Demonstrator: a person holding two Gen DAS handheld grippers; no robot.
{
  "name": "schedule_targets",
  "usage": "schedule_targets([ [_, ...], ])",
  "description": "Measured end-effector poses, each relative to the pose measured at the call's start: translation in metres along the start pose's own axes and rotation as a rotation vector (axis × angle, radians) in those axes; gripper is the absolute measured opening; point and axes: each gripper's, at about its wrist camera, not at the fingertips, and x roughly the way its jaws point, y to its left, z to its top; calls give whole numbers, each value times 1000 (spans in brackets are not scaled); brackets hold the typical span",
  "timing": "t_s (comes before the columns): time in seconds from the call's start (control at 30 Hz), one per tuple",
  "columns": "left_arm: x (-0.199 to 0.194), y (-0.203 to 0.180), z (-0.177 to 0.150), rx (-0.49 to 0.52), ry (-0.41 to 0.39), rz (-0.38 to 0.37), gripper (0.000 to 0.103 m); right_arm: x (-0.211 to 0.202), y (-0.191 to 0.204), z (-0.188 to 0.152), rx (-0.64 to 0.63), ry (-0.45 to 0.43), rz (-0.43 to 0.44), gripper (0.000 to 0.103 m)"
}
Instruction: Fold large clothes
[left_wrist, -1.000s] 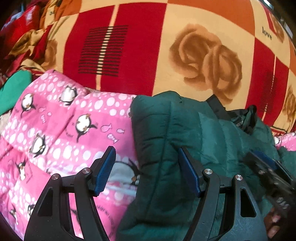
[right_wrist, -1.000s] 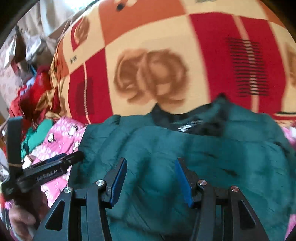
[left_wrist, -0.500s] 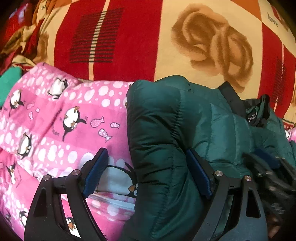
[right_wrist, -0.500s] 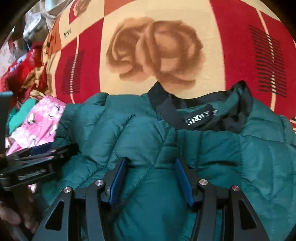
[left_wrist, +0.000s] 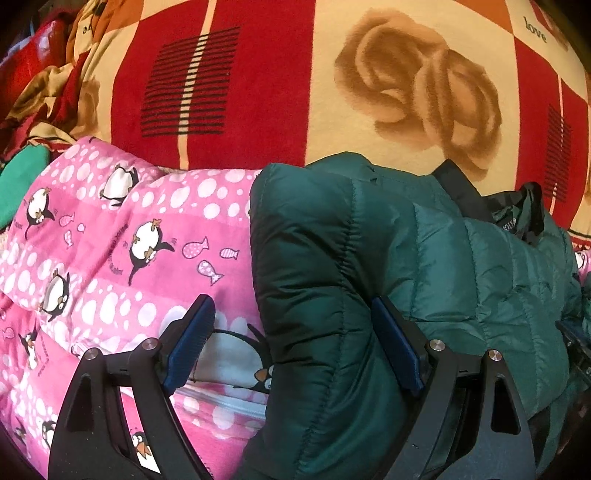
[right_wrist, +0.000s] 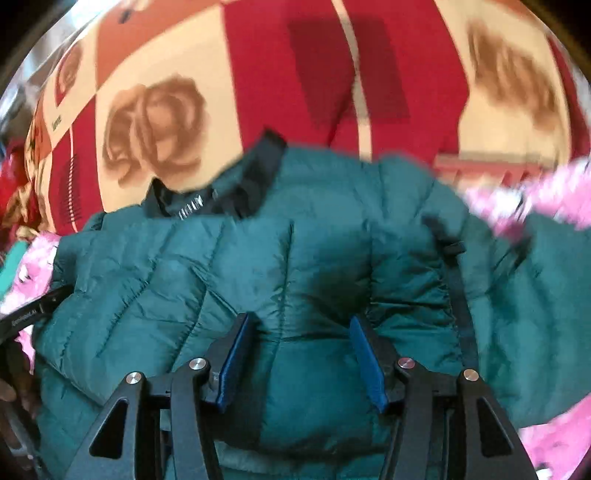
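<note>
A dark green quilted puffer jacket (left_wrist: 424, 273) with a black collar (left_wrist: 465, 192) lies on the bed; it also fills the right wrist view (right_wrist: 295, 266). My left gripper (left_wrist: 291, 347) is open, with the jacket's folded left edge between its blue pads (left_wrist: 188, 339), the right pad pressed against the fabric. My right gripper (right_wrist: 301, 360) is open wide, its pads (right_wrist: 236, 354) pushed down into the jacket's middle, a bulge of fabric between them. The left gripper's tip (right_wrist: 33, 314) shows at the left edge of the right wrist view.
A pink penguin-print quilt (left_wrist: 110, 258) lies under and left of the jacket, and shows at the right (right_wrist: 535, 199). Behind is a red and cream rose-patterned blanket (left_wrist: 295, 81). A green item (left_wrist: 18, 177) and crumpled red-gold fabric (left_wrist: 44, 85) sit at far left.
Both grippers moved forward and down onto the jacket. The right gripper swung right, now over the jacket's middle, and the view is blurred. The left gripper now straddles the jacket's left edge.
</note>
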Motion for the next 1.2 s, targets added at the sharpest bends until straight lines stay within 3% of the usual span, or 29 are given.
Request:
schedule_targets([
  [0.2, -37, 3, 6, -34, -35, -61, 87, -14, -12, 0, 29, 1, 35, 53],
  [0.3, -62, -5, 5, -18, -73, -101, 87, -42, -18, -9, 29, -49, 25, 53],
  [0.47, -64, -28, -5, 43, -37, -155, 87, -57, -17, -21, -13, -51, -20, 53],
  [0.6, -46, -42, -15, 100, -9, -105, 87, -49, -13, -28, -37, -38, -40, 53],
  [0.73, -38, -53, -24, 148, -32, -50, 89, -32, -17, -29, -22, -3, -23, 54],
  [0.87, -36, -51, -24, 148, -32, -47, 90, -30, -18, -29, -23, -7, -22, 54],
  [0.9, -35, -50, -24, 154, 5, -45, 90, -31, -18, -29, -25, -7, -25, 54],
  [1.07, -33, -50, -24, 153, 7, -43, 91, -49, -21, -28, -4, -66, -27, 54],
  [1.2, -33, -50, -25, 152, 3, -42, 91, -34, -28, -31, 10, -28, -26, 54],
])
